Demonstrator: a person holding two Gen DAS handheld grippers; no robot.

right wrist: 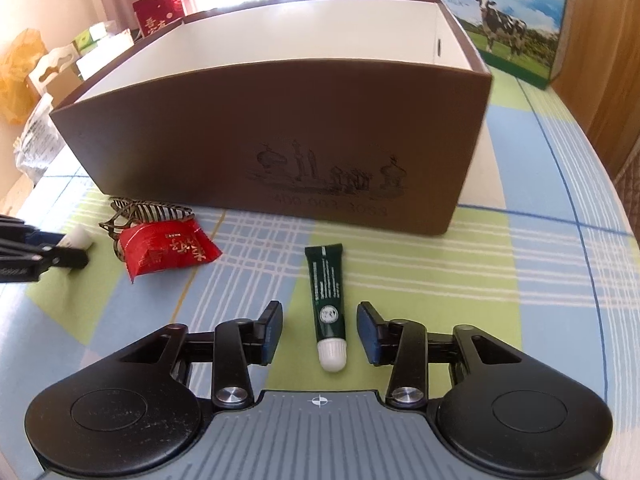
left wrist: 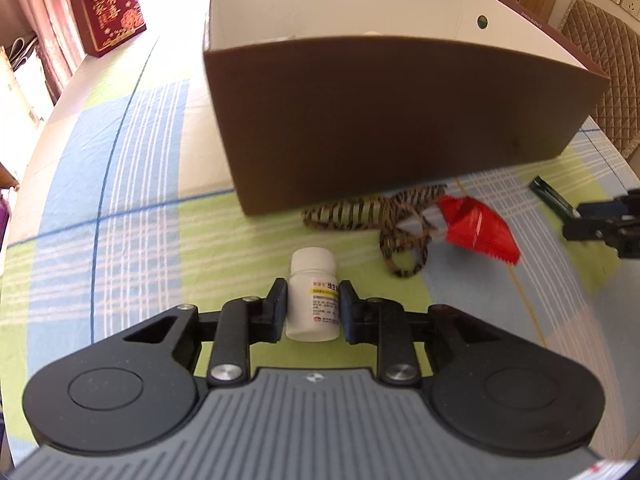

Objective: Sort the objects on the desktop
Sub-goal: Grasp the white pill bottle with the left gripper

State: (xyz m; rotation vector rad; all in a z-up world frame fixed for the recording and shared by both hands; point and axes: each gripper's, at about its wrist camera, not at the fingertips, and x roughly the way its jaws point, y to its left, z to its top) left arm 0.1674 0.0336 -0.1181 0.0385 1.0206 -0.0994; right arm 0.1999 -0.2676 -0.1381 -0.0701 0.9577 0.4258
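Surface: checked tablecloth (left wrist: 132, 184), blue, green and white. Far centre: open brown box (left wrist: 384, 120).

Left wrist view: left gripper (left wrist: 313, 304) clamped on an upright white pill bottle (left wrist: 313, 300). Beyond, right: striped hair clip (left wrist: 384, 220), red packet (left wrist: 480, 224).

Right wrist view: right gripper (right wrist: 320, 332), jaws apart, not touching the green tube (right wrist: 328, 300) lying flat between them, white cap nearest.

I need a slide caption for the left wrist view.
Left gripper shut on white pill bottle before the brown box.
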